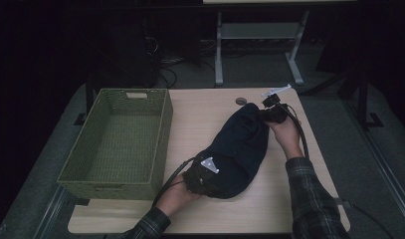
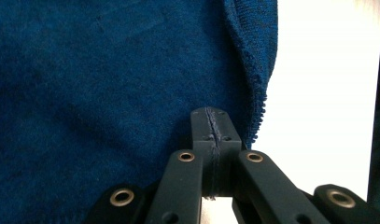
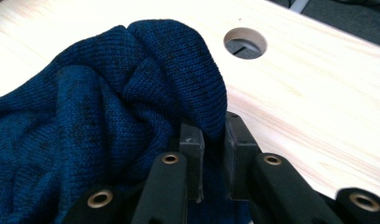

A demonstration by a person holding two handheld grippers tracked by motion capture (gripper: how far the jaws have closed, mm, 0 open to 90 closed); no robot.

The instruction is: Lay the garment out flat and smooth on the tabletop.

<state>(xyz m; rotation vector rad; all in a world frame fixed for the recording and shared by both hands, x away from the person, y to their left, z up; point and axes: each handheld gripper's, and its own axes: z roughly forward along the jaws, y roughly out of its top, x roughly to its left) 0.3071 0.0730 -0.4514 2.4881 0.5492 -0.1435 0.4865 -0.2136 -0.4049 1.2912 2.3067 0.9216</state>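
Dark blue knitted sweater (image 1: 238,149) lies bunched mid-table, not yet in the empty green woven basket (image 1: 121,139) standing just to its left. My left gripper (image 2: 211,135) has its jaws pressed together on the near hem. My right gripper (image 3: 214,140) at the far end has its jaws slightly apart around a rolled fold, pinching it. I judge folding or lifting remains before binning. A round cable hole (image 3: 245,43) sits beyond on the pale wooden table (image 1: 200,119); nothing blocks the path.
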